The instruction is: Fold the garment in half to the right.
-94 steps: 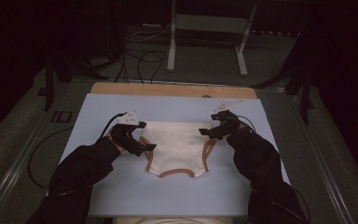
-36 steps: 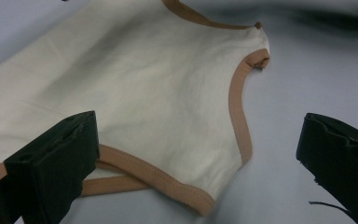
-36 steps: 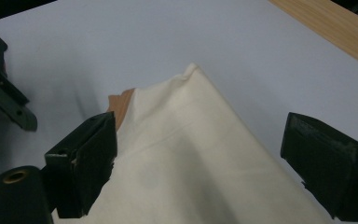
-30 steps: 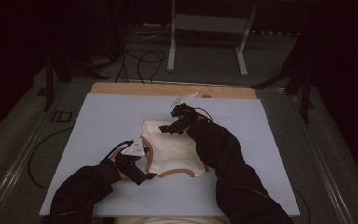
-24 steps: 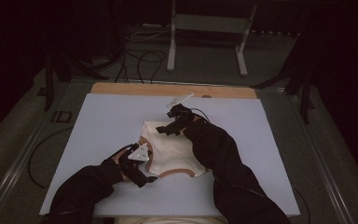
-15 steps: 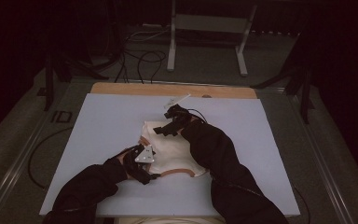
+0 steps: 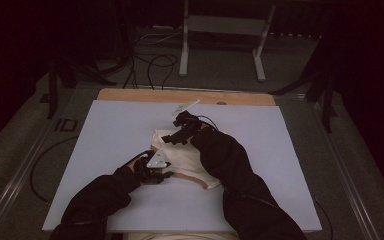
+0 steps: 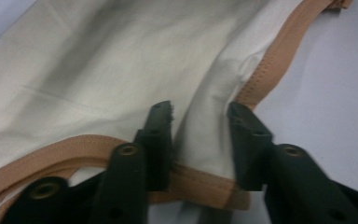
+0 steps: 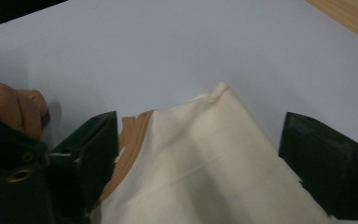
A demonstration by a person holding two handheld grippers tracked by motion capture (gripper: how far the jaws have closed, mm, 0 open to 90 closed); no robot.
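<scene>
A cream garment (image 7: 190,157) with tan trim lies folded on the white board (image 7: 105,130). My left gripper (image 7: 162,167) is down at its near left edge. In the left gripper view the left gripper (image 8: 200,126) has just been closing; a raised fold of the garment (image 8: 121,70) and its trim sit between the jaws, which still stand apart. My right gripper (image 7: 172,137) is at the far left corner. In the right gripper view the right gripper (image 9: 200,123) is wide open, one jaw on each side of the garment's (image 9: 214,158) folded corner.
A wooden strip (image 7: 130,95) runs along the board's far edge. Beyond it are a metal stand (image 7: 220,45) and cables (image 7: 150,65) on the floor. Both dark sleeves cross the near half of the board. A fingertip (image 9: 14,109) shows beside the right gripper's jaw.
The left gripper slid right onto the garment's near edge and its jaws narrowed around a fold. The right gripper stayed at the far corner. Three seconds ago the garment lay spread out.
</scene>
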